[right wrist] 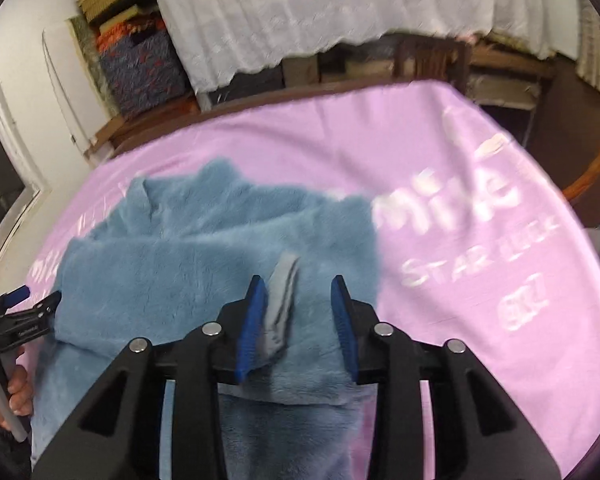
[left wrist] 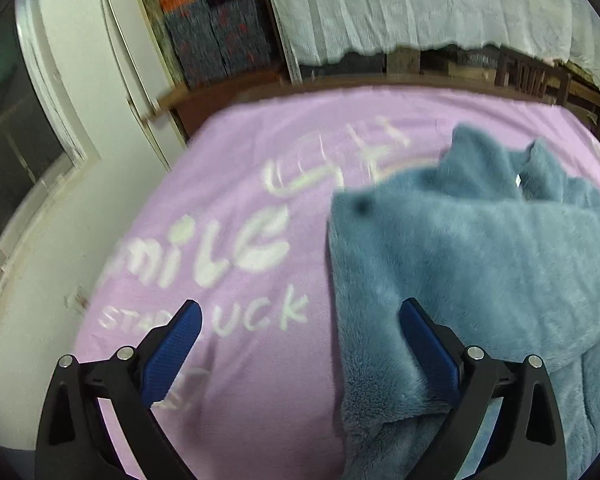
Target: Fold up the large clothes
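A fluffy blue garment (left wrist: 480, 260) (right wrist: 200, 264) lies partly folded on a pink blanket (left wrist: 240, 152) (right wrist: 420, 152) printed with white letters. In the left wrist view my left gripper (left wrist: 300, 312) stands wide open at the garment's left edge. Its right finger (left wrist: 428, 344) rests over the fluffy cloth and its left finger is over bare blanket. In the right wrist view my right gripper (right wrist: 298, 286) is open above the garment's near right part. A grey label (right wrist: 286, 276) lies between its pads, close to the left one, and is not pinched.
A brown wooden edge (left wrist: 236, 88) (right wrist: 156, 120) bounds the blanket at the back. Behind it hang a white lace cloth (left wrist: 420, 8) and stacked patterned textiles (right wrist: 140, 64). A white wall and door (left wrist: 80, 80) stand left. A person's hand (right wrist: 18, 396) holds the left gripper.
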The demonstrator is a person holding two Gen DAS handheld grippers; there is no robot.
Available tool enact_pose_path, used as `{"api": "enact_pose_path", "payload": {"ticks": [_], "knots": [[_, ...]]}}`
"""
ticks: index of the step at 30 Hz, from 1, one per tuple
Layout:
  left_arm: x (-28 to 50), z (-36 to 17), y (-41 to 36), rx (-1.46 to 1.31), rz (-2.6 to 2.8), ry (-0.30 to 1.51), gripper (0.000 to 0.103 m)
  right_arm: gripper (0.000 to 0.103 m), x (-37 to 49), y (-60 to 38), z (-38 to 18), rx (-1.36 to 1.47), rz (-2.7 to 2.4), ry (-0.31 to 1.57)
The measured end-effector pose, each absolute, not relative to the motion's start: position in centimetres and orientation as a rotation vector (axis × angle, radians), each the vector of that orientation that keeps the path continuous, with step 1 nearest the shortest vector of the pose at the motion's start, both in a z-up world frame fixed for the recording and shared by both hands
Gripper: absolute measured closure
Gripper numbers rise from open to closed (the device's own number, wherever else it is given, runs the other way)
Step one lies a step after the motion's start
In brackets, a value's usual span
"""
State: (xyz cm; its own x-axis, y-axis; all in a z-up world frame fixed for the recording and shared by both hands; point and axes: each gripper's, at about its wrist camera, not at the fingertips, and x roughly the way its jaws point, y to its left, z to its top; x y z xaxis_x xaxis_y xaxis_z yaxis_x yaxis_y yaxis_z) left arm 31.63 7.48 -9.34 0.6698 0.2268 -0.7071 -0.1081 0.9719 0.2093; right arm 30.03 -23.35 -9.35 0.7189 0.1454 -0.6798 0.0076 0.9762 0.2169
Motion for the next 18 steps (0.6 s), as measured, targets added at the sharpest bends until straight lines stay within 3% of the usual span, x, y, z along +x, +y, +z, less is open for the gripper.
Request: {"api": "enact_pose_path", "payload": {"ticks": [8, 14, 16, 18], "knots": [[32.0, -6.0, 1.5, 0.09, -0.129, 0.824, 0.003, 0.069, 30.7, -18.3, -6.3, 0.286, 0.387, 0.803], [35.0, -10.0, 0.8, 0.027, -0.174, 0.932, 0.003, 0.069, 33.4, -15.6, -9.4, 0.345, 0.436, 0.895], [35.7, -11.5, 1.5, 0.035, -0.177, 0.956, 0.003, 0.074, 34.2, -16.4, -11.1, 0.389, 0.453, 0.924], [35.5, -11.3, 1.8, 0.032, -0.188, 0.947, 0.003, 0.088, 34.4, -17.4, -12.2, 0.419, 0.481, 0.931]]}}
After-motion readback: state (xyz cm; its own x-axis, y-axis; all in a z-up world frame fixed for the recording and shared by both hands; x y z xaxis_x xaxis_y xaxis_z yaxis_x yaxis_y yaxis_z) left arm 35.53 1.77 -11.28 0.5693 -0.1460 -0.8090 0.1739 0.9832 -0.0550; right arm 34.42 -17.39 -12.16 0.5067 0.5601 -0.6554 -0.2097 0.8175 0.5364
